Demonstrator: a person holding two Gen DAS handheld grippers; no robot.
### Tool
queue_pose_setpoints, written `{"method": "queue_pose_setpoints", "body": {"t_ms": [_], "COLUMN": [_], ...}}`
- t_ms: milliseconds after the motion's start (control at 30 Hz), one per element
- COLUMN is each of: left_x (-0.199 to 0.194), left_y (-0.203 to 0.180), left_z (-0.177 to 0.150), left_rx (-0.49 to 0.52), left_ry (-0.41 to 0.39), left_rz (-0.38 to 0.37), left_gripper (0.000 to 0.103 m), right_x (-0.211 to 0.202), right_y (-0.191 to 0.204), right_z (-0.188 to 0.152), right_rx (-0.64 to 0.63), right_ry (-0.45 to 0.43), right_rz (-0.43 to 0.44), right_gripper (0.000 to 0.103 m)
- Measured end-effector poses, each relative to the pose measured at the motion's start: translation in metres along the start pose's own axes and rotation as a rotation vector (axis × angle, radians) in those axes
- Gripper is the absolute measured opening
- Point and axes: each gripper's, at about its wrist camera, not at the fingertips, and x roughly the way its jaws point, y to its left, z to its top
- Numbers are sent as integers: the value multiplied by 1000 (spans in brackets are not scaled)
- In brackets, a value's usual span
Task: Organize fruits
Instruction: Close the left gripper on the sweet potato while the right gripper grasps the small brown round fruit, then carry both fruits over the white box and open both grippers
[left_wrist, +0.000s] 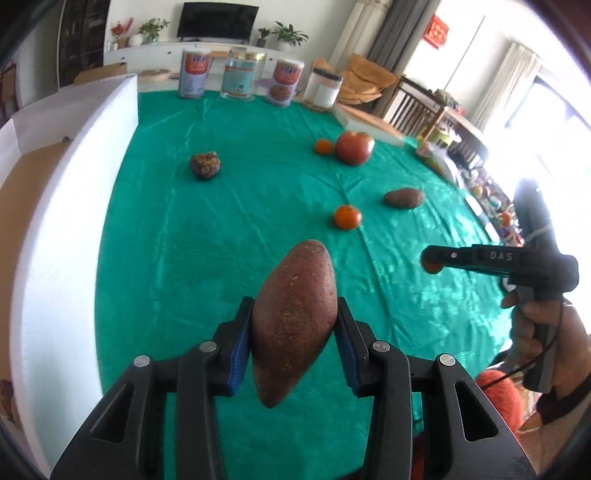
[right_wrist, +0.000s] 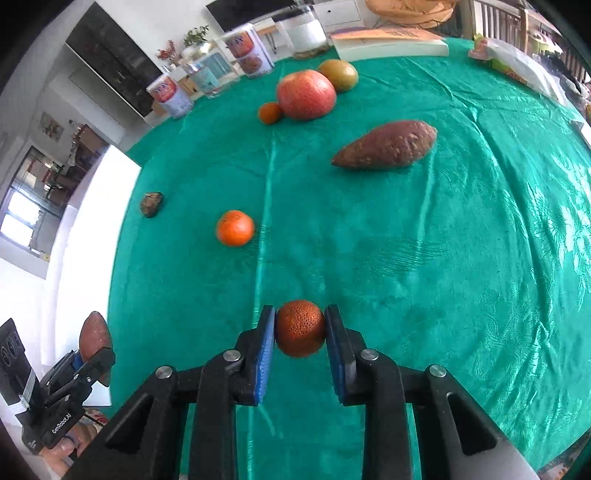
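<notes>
At the bottom of the left wrist view, the left gripper has its jaws pinching a big brown sweet potato, and it looks lifted up off the green surface. At the bottom of the right wrist view, the right gripper has its jaws pinching a small dark orange fruit, and this one seems to be held just above the cloth too. So two things are picked up, but I cannot see any bowl or basket to put them in, so nothing looks sorted yet. A little farther up, in the middle left of the right view, a bright tangerine sits alone on the surface. Well to its left lies a small dark lumpy thing; I cannot tell what it is. Higher and to the right, a second sweet potato lies on its side. Near the top, a red apple sits with a tiny orange touching its left side and a greenish round fruit just behind it. At the far edge stand some tins and jars. I think most of the job is left, because five pieces wait on the cloth.
</notes>
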Motion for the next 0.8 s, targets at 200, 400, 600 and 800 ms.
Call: {"method": "queue_pose_setpoints", "body": {"t_ms": [200,400,600,800], "left_x": [-104,-147,-132,-124], "left_y": [35,131,215,240], "left_z": [18,8,-25,-43], "left_rx": [-63,-198,-334,-384], "left_ry": [-146,-197,-125,-91], "left_rz": [-6,271,476,539], "left_gripper": [42,42,42,43], "right_x": [-32,6,77,115], "right_y": [124,270,361,391], "right_z": [7,-16,-53,-63], "right_rx": [-172,-360,-491,-529], "right_ry": [-62,21,170,200], "right_rz": [236,436,438,403], "right_gripper": [27,27,27,29]}}
